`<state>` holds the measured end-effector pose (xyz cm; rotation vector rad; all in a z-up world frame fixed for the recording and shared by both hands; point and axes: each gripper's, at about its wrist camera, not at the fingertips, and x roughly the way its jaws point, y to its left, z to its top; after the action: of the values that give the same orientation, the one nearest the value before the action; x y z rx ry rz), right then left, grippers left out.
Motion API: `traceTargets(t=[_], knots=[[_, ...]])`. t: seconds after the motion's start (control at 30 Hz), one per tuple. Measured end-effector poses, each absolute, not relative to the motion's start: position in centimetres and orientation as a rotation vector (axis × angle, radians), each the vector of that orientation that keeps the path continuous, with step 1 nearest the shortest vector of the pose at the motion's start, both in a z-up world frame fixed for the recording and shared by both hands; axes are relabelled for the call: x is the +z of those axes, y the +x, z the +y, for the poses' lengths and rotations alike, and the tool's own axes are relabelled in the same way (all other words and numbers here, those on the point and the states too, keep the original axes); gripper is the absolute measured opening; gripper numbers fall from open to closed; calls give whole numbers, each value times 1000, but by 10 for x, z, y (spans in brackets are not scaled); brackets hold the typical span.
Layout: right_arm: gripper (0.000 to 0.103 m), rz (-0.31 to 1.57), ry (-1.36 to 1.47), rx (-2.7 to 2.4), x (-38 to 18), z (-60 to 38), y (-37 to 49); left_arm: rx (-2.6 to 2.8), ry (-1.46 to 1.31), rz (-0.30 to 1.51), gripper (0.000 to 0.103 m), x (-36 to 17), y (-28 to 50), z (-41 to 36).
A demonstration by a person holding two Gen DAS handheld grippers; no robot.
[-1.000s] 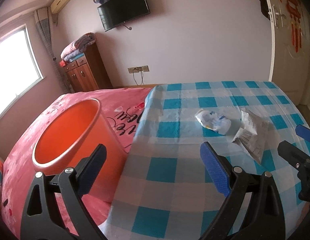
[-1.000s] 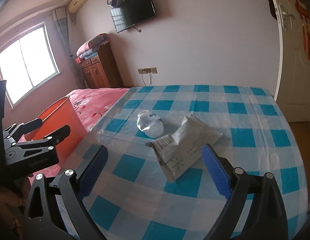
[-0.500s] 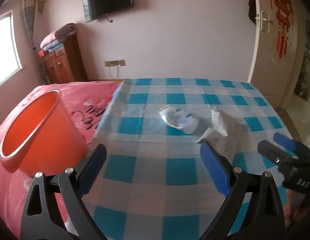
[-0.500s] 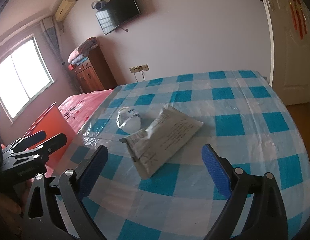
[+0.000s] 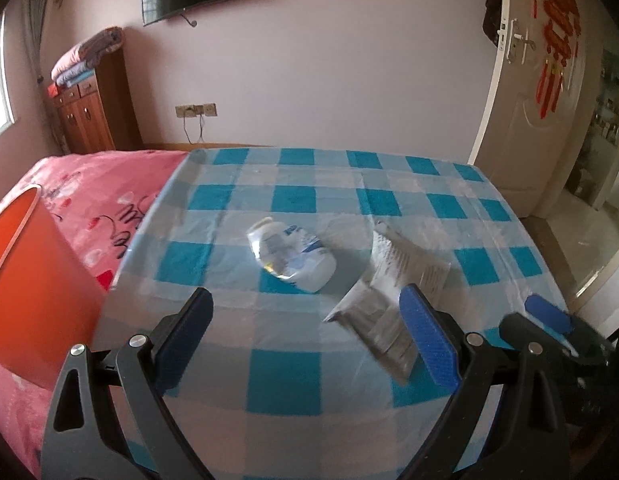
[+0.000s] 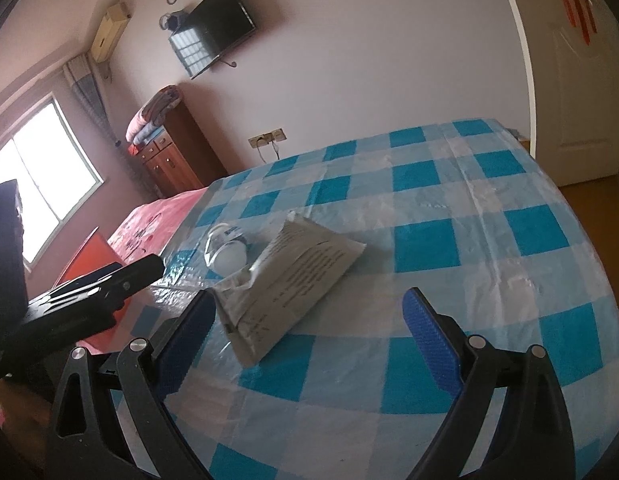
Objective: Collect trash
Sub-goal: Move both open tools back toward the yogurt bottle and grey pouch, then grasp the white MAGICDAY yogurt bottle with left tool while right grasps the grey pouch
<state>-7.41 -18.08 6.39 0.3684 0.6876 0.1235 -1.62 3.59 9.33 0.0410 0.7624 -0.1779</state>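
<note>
A: What does the left wrist view show?

B: The left gripper (image 5: 305, 332) is spread wide, its blue-padded fingers (image 5: 427, 340) holding nothing. Below it is a desk under a blue-and-white checked plastic cloth (image 5: 285, 376). A crushed clear plastic bottle with a blue-and-white label (image 5: 291, 254) lies on its side near the middle of the desk. Just to its right is a crumpled silver-grey foil packet with printed text (image 5: 383, 296), reaching toward the near edge; whether the two touch I cannot tell. The packet's near end sits right beside the right-hand finger in the picture, though not between the fingers.

A: And the bin?

B: An orange plastic bucket (image 5: 25, 280) stands off the desk's left edge, on a pink patterned bedspread (image 5: 105, 196). The right gripper (image 5: 549, 328) shows at the desk's right near corner.

A: The right wrist view?

B: The right gripper (image 6: 309, 334) is also wide open and empty. The foil packet (image 6: 293, 280) lies ahead of it, its near corner close to the left-hand finger (image 6: 185, 336). The bottle (image 6: 225, 250) is just beyond the packet, toward the desk's left edge. The left gripper (image 6: 105, 284) shows as a black shape at left, with a sliver of the orange bucket (image 6: 89, 252) behind it.
</note>
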Motion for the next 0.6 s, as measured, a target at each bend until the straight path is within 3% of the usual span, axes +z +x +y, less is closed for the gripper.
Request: traceTargets(t=[0.3, 0.6], knots=[[93, 719, 424, 125, 52, -203, -69, -120, -119, 870, 95, 68, 43, 41], [93, 738, 430, 157, 47, -204, -66, -17, -90, 950, 95, 46, 90, 34]])
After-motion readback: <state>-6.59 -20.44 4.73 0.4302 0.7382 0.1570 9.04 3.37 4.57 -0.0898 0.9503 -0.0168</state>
